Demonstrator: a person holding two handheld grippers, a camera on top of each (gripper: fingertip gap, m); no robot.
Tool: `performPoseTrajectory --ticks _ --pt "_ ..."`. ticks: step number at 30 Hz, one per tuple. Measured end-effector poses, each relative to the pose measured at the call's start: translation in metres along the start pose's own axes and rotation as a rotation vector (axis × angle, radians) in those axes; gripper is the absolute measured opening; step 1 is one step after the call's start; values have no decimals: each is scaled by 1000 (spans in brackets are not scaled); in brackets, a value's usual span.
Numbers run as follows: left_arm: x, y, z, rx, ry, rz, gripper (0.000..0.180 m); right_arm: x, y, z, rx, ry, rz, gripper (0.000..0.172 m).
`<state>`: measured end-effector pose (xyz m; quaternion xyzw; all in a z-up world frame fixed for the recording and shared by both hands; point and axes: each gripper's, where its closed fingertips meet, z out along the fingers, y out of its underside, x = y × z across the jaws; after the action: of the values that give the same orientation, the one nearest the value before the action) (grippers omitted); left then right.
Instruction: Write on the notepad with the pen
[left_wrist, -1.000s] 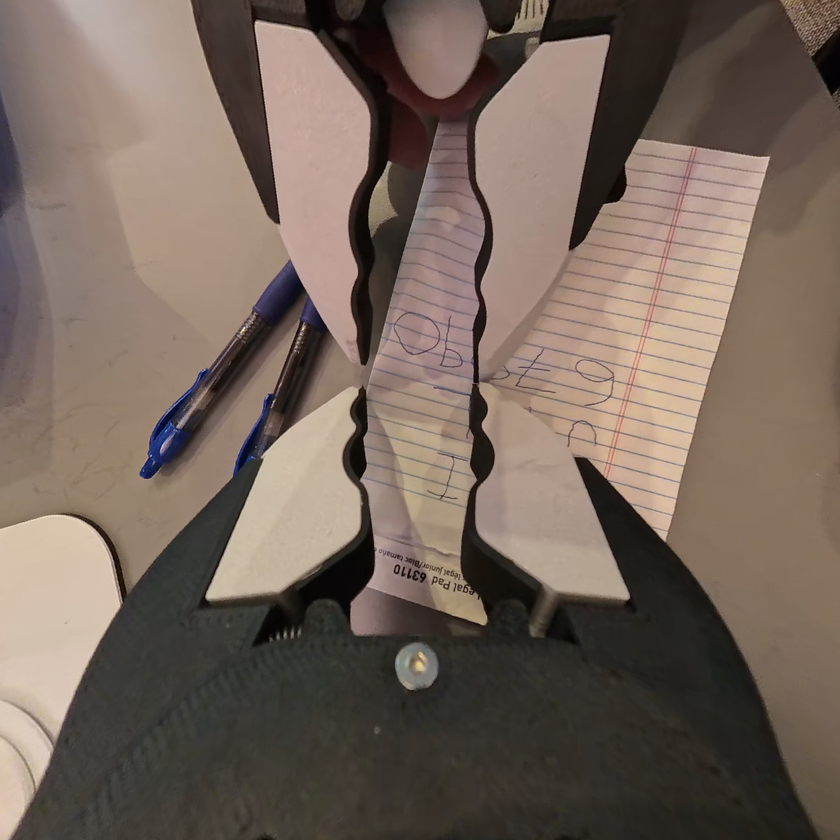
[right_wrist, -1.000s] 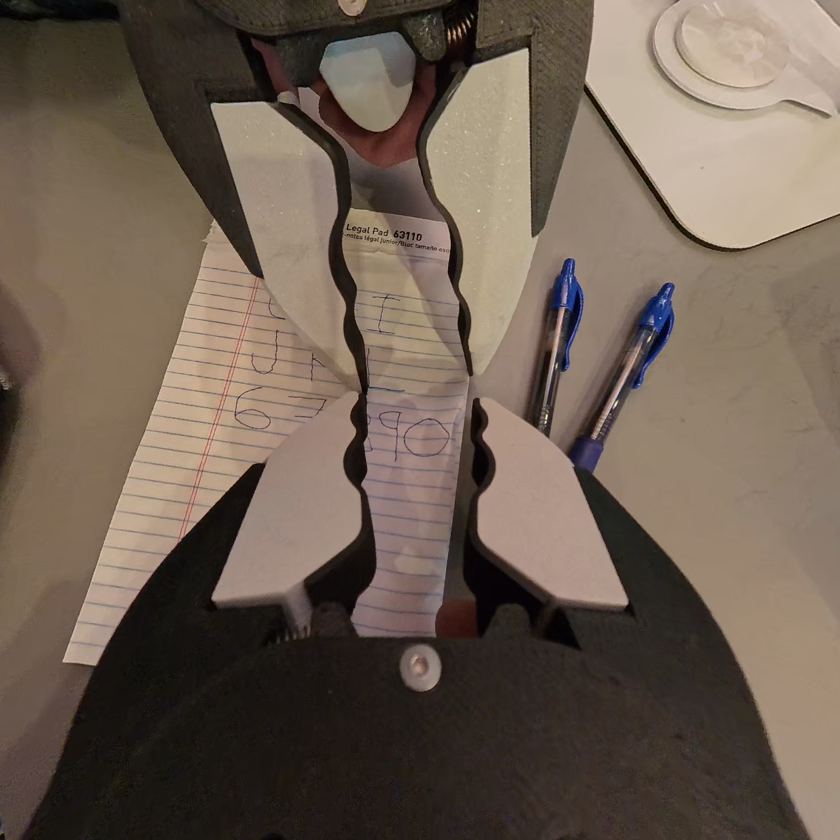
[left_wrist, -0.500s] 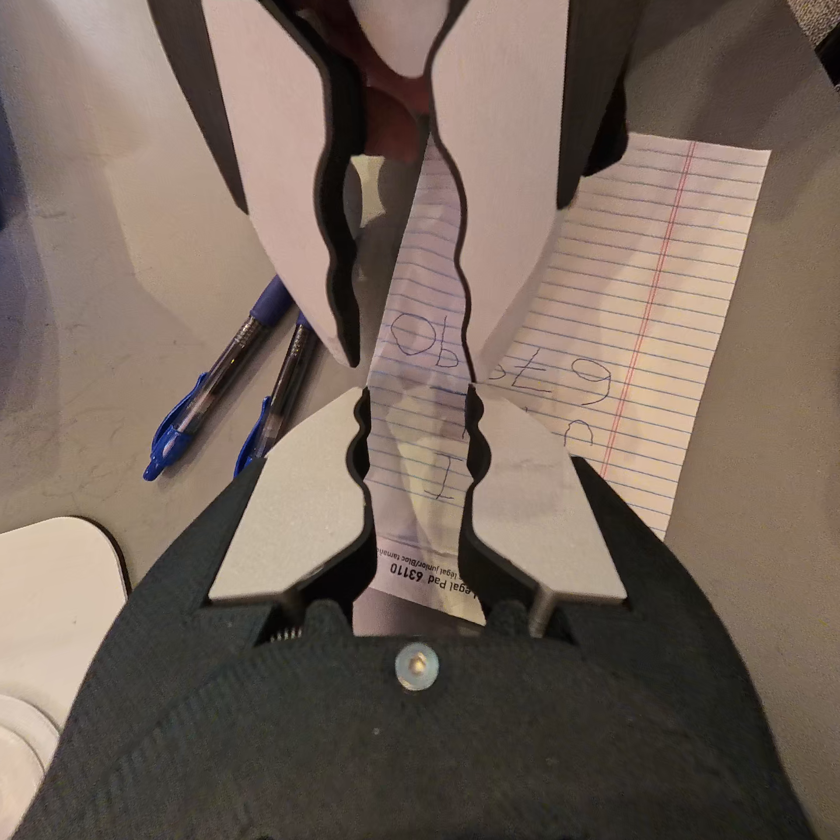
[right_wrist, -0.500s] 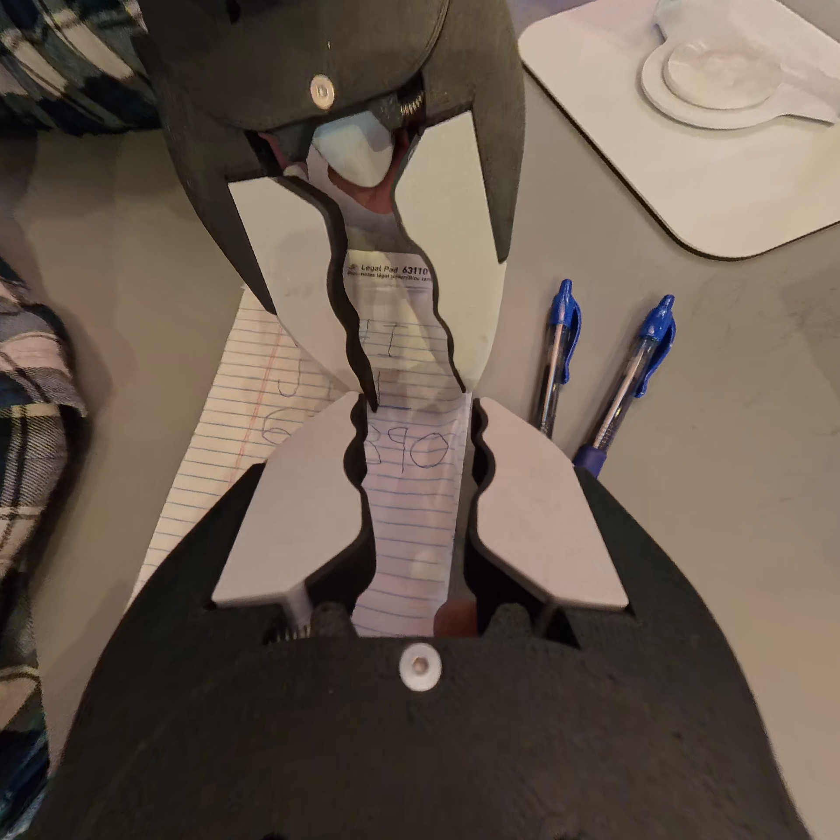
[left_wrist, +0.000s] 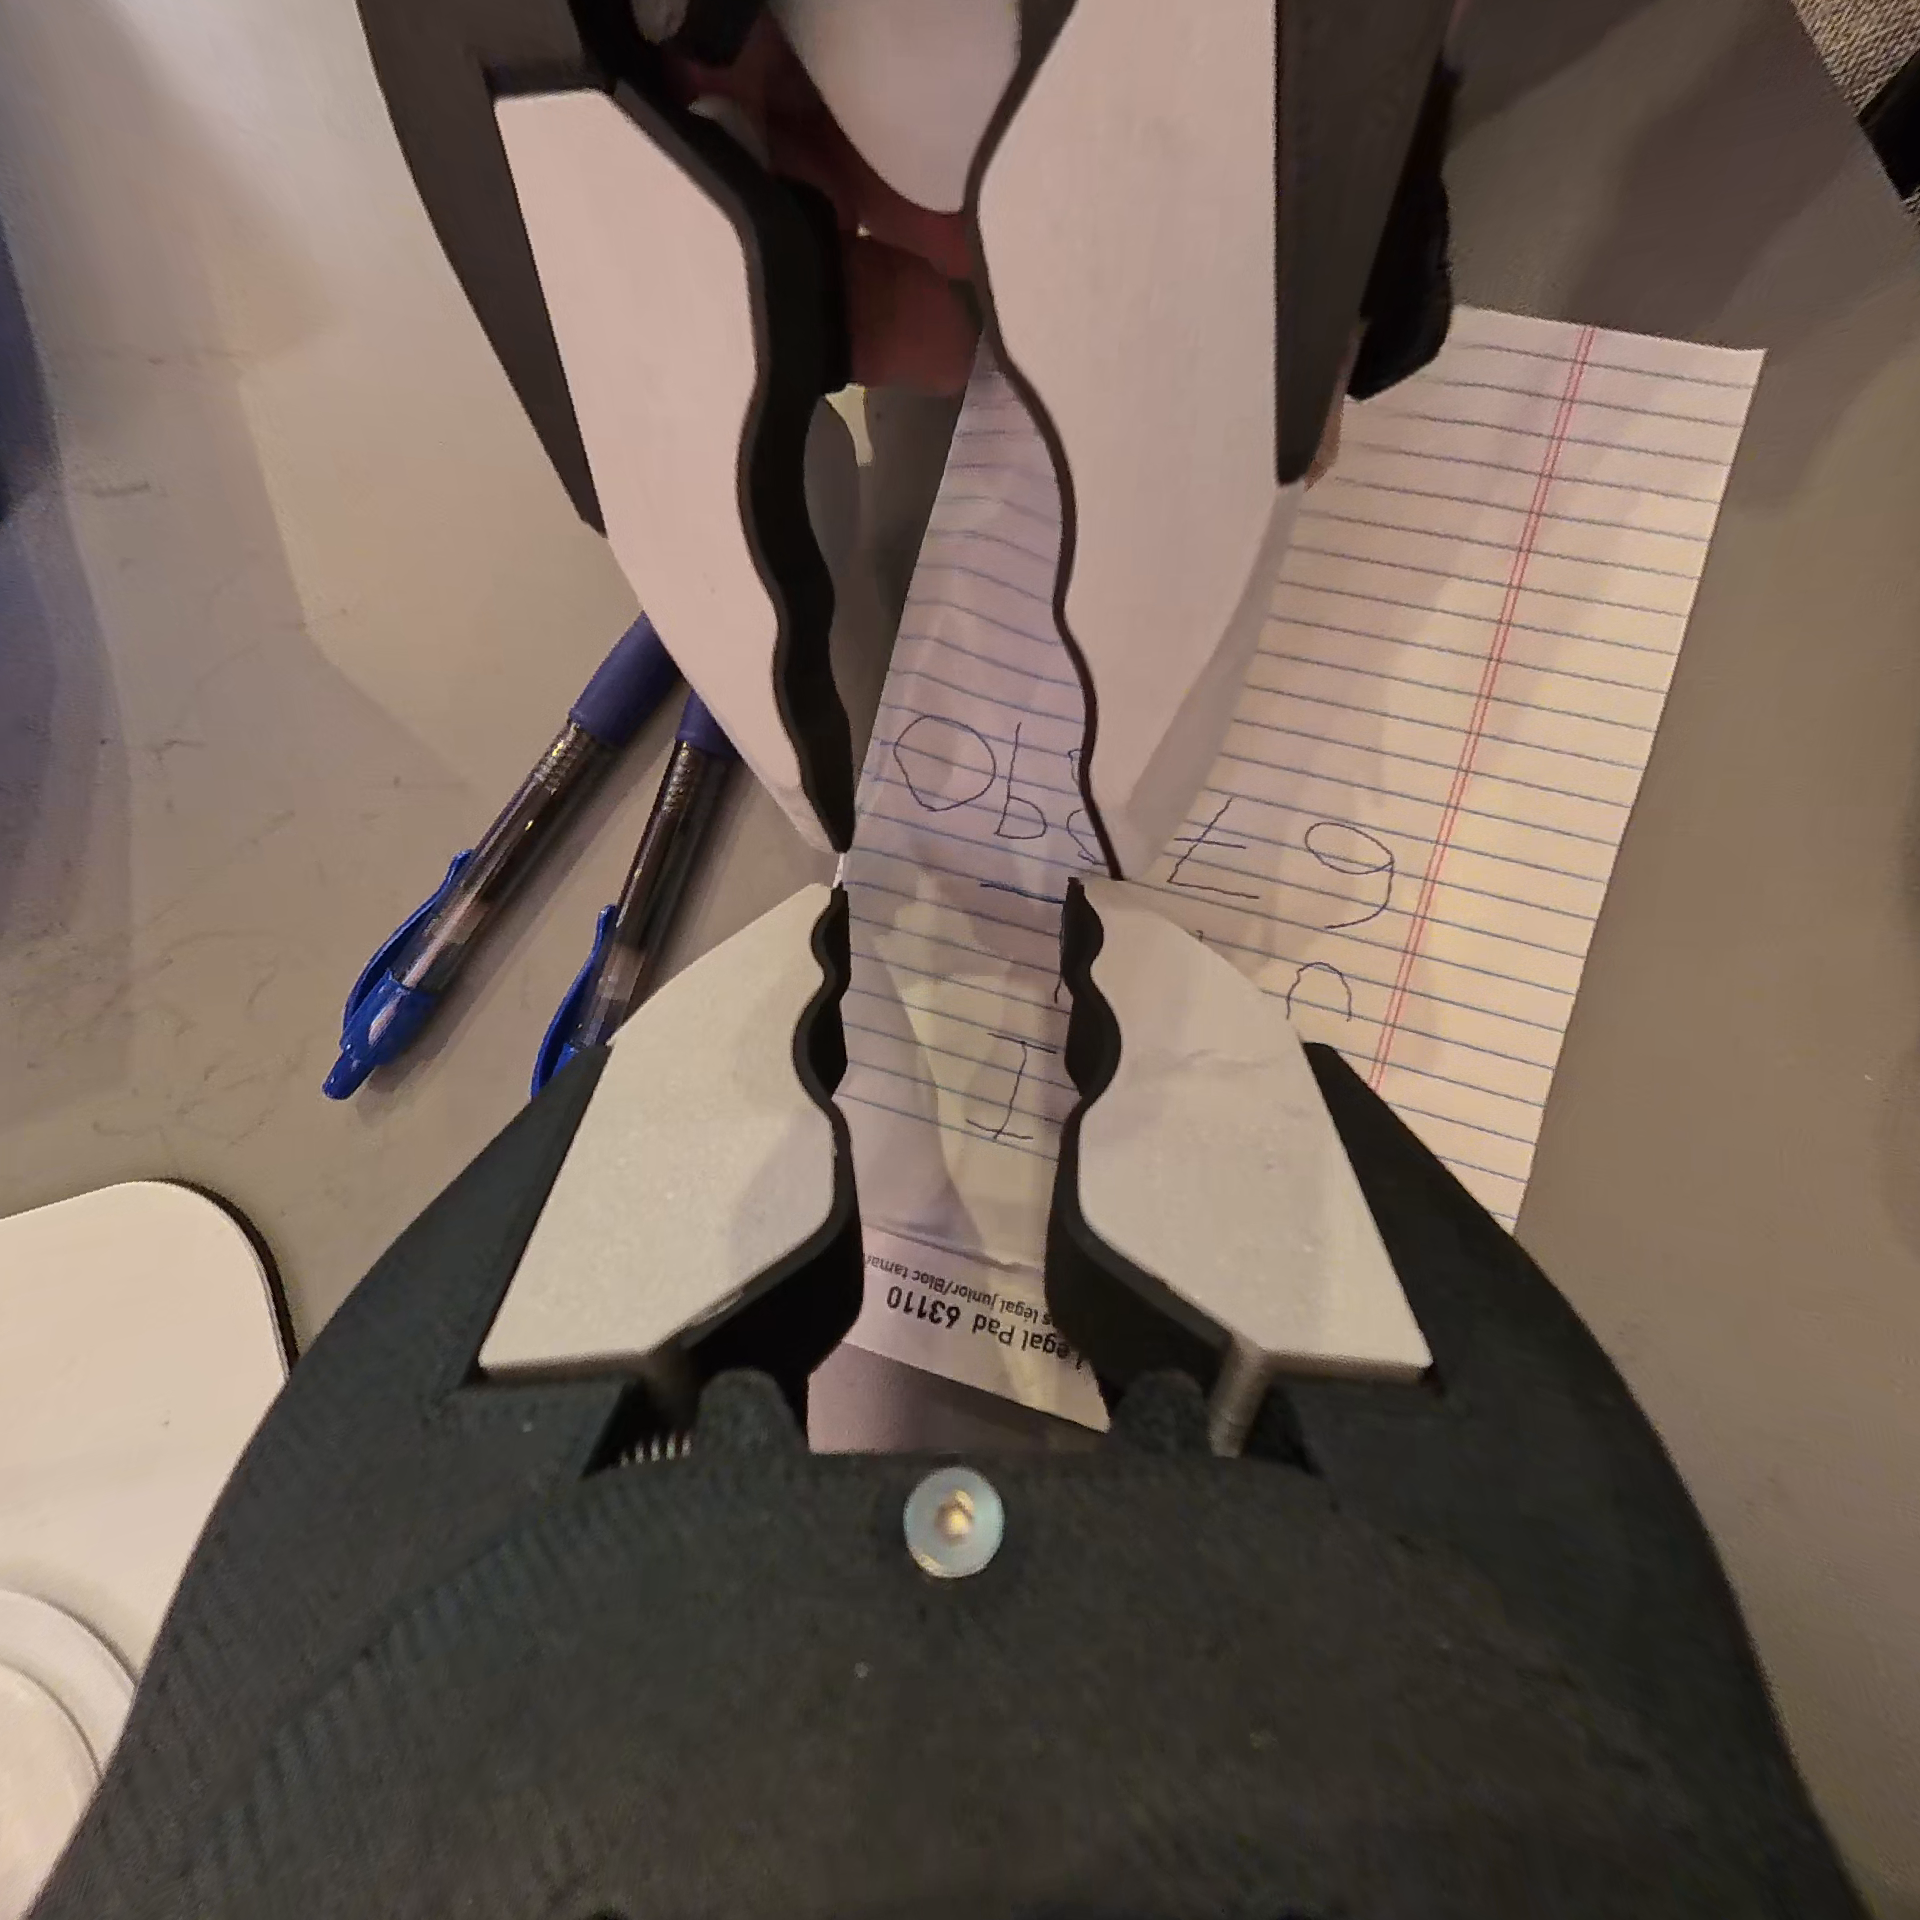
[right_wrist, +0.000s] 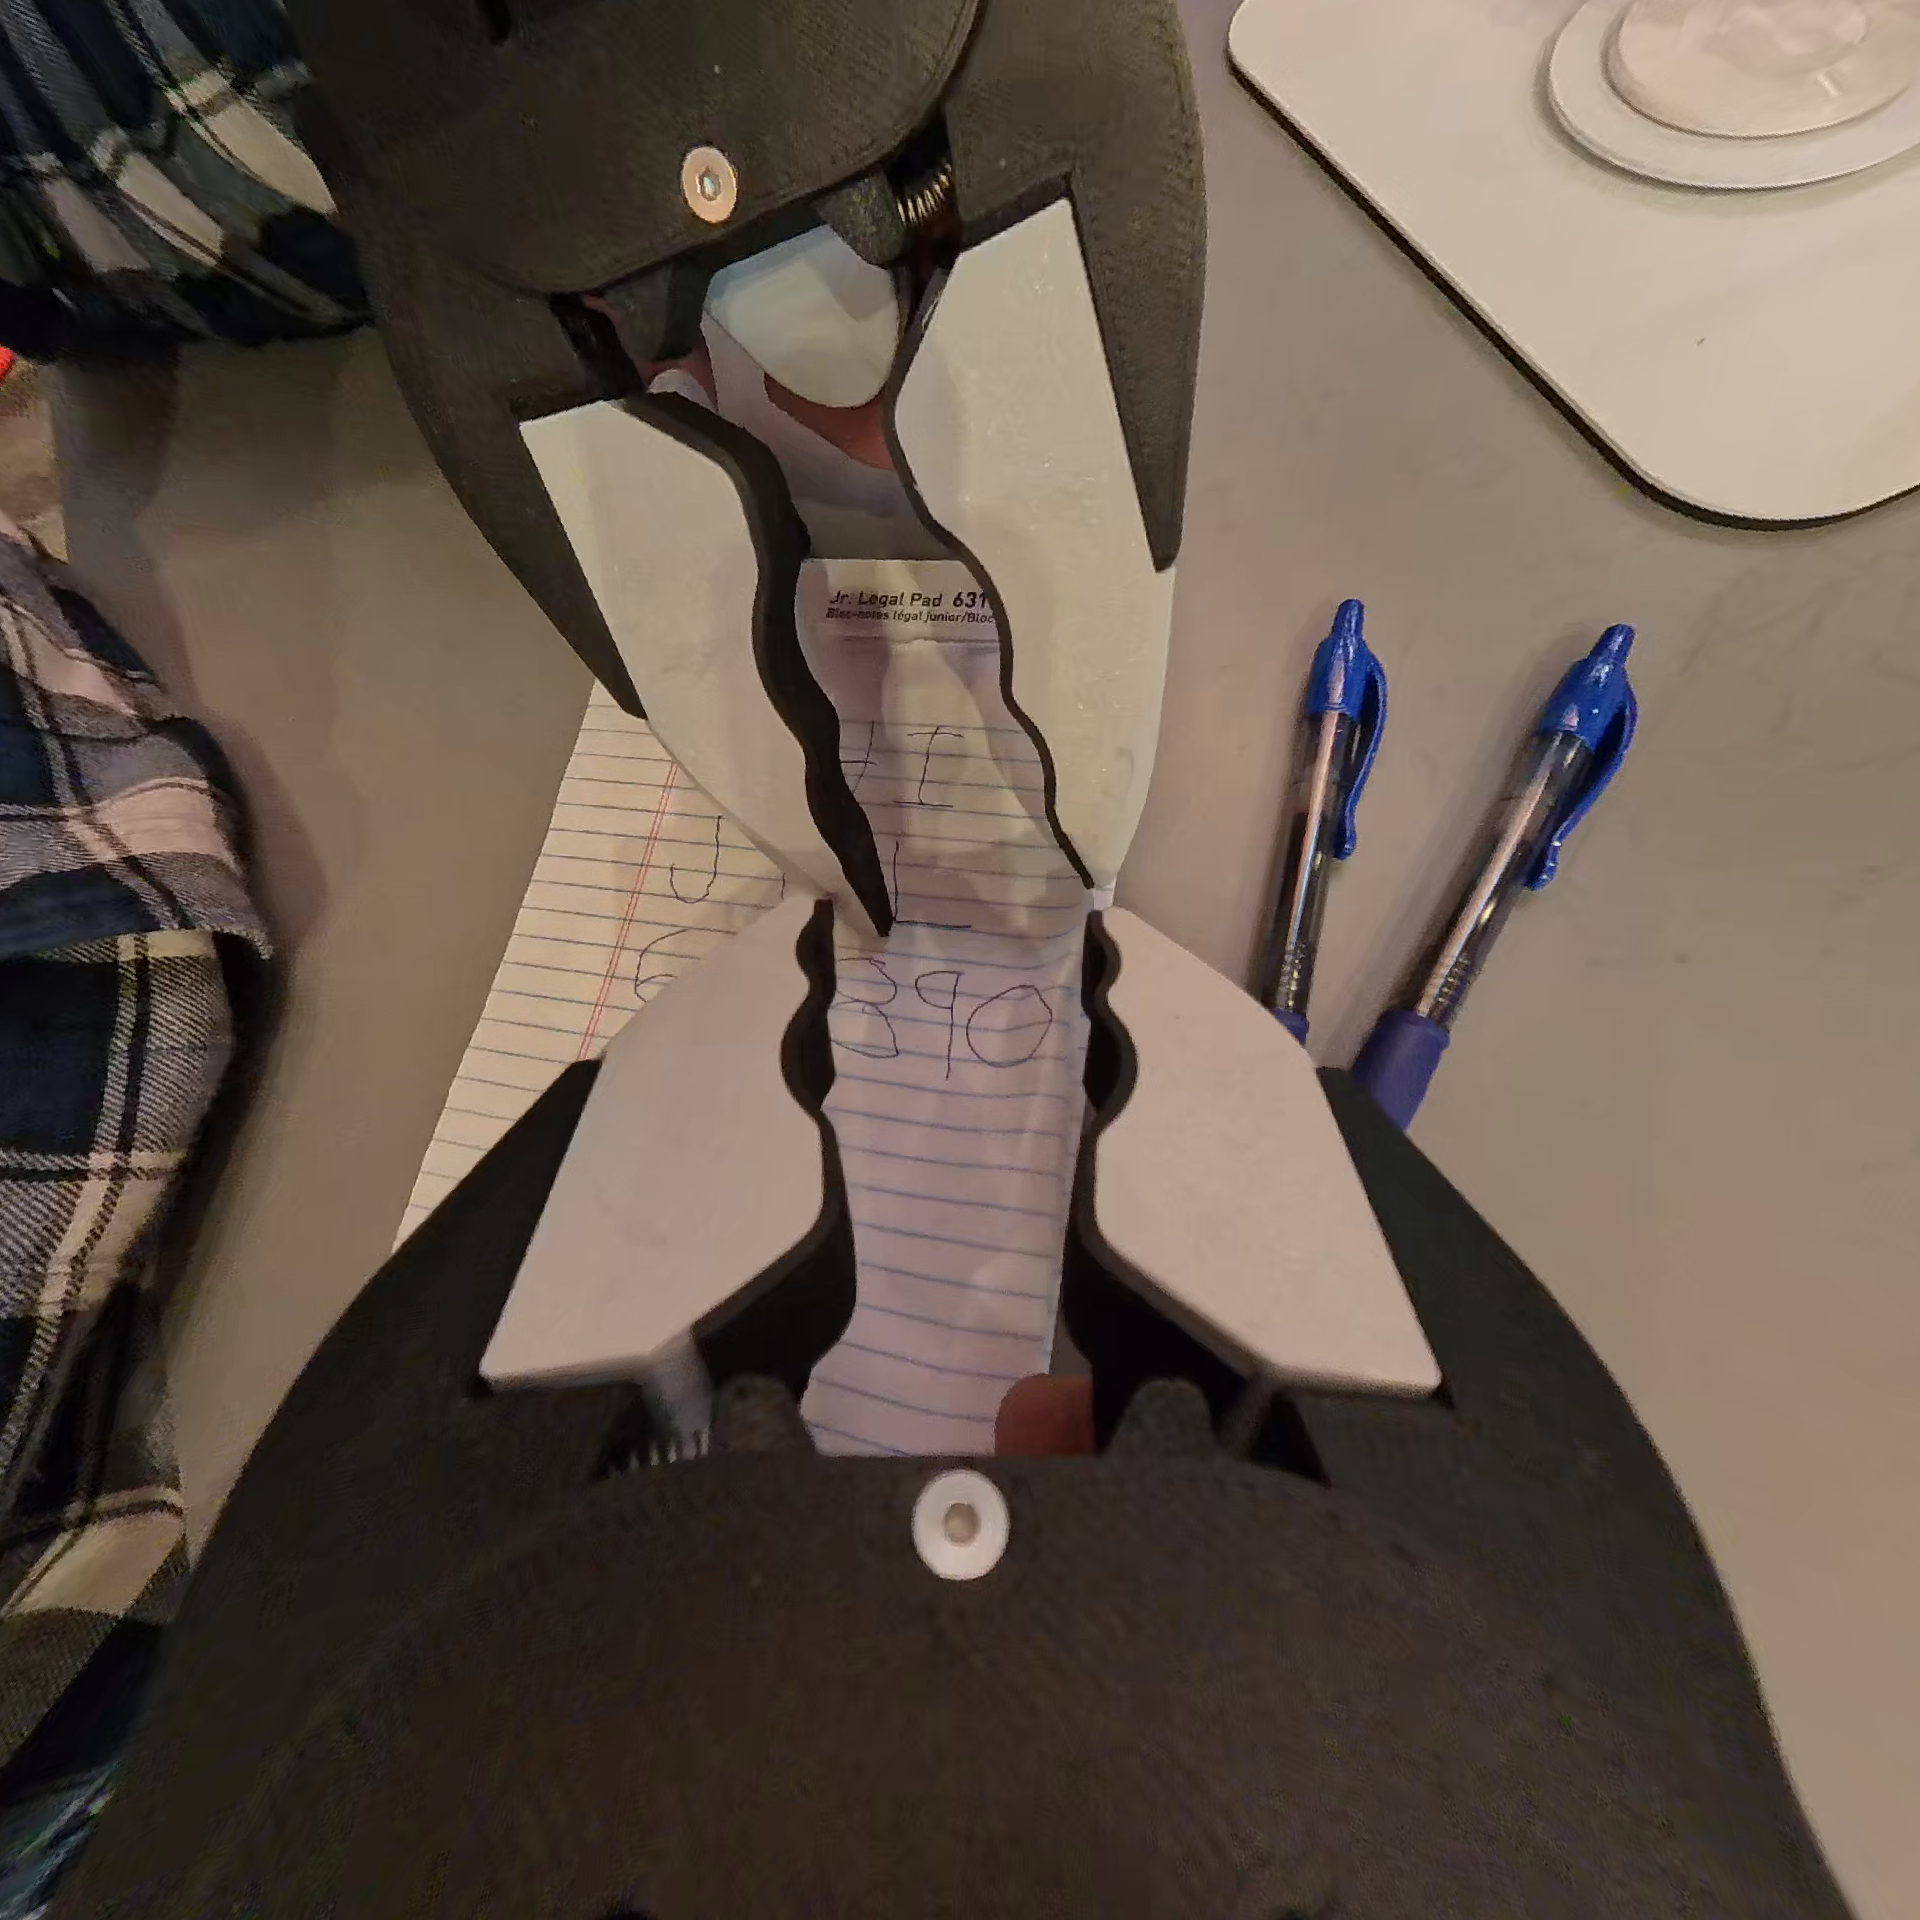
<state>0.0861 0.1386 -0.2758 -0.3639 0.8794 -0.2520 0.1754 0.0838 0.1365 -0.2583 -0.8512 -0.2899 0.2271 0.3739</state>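
Note:
A white lined notepad (left_wrist: 1455, 727) with blue handwriting lies flat on the grey table; it also shows in the right wrist view (right_wrist: 956, 1195). Two blue pens (left_wrist: 499, 873) (left_wrist: 644, 894) lie side by side on the table beside the pad, and in the right wrist view they lie to its right (right_wrist: 1320, 831) (right_wrist: 1507, 852). My left gripper (left_wrist: 956, 894) is open and empty above the pad. My right gripper (right_wrist: 956, 925) is open and empty, facing the left one almost tip to tip. Each shows in the other's view: the right gripper (left_wrist: 971, 831), the left gripper (right_wrist: 987, 894).
A white mat (right_wrist: 1558, 312) with a clear round disc (right_wrist: 1745, 94) lies at the far right of the right wrist view; its corner shows at lower left in the left wrist view (left_wrist: 125, 1351). A person's plaid sleeve (right_wrist: 104, 831) is at the left edge. Left and right tips are no more than a few centimetres apart.
The grippers stay tip to tip over the pad, both open with nothing between the pads. The right wrist view has pulled back and tilted, bringing the plaid sleeve into view. The pens have not moved.

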Motion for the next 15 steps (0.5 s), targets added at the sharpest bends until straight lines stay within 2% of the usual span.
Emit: performPoseTrajectory --ticks 9,15 --pt "-1 1 2 2 1 -3 39 -1 4 0 -17 -22 30 41" --pt "-2 2 3 2 2 -5 39 2 14 -6 -58 -29 96 23"
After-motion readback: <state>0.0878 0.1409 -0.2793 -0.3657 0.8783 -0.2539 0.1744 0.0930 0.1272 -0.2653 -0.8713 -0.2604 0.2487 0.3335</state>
